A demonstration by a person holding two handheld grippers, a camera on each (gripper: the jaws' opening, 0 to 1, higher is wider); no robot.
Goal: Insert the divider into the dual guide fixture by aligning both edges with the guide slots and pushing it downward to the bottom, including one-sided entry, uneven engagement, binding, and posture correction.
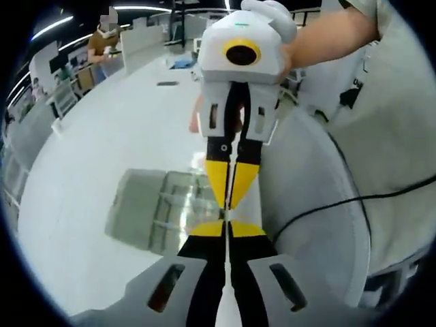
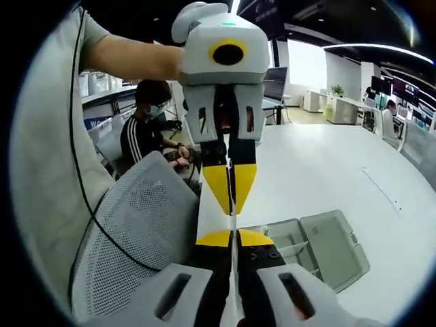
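Left gripper view: left gripper (image 1: 227, 228) and right gripper (image 1: 231, 204) jaws clamped on thin divider (image 1: 227, 214) edges, above fixture (image 1: 160, 208).

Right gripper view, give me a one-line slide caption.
Two claws meet tip to tip, pinching a thin clear divider above the open clear case on the white table.

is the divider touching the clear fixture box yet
Apart. In the right gripper view the thin divider, clamped edge-on between both grippers, hangs above the table, with white tabletop showing between it and the clear fixture box to its side.
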